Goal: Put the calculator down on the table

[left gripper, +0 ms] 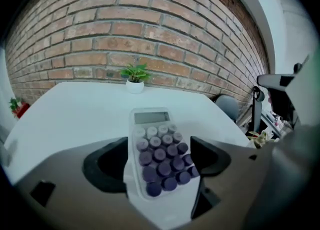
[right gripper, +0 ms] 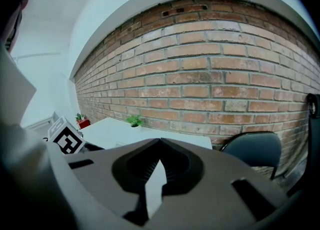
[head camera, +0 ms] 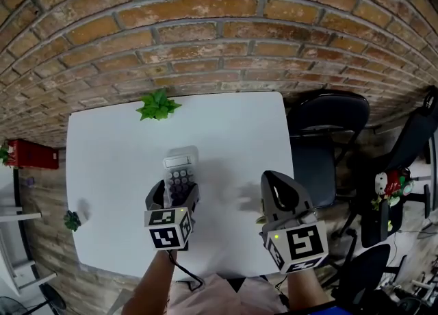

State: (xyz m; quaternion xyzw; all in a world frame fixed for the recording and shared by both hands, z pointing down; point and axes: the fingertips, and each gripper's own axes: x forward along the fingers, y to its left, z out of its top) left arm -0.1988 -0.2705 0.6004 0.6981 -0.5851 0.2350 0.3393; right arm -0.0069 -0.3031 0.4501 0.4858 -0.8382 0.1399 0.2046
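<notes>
Now we hold our left gripper (head camera: pixel 176 194) spread wide, calculator (head camera: pixel 180 168) lying flat on the table (head camera: pixel 109 163) between its parted jaws, our right gripper (head camera: pixel 276 182) pressed together, empty, alongside.

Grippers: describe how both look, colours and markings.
The left gripper and the right gripper both have grey bodies with black-padded fingers. Each carries a white cube with black square markers on its faces. A thin dark cable runs below the left one.
</notes>
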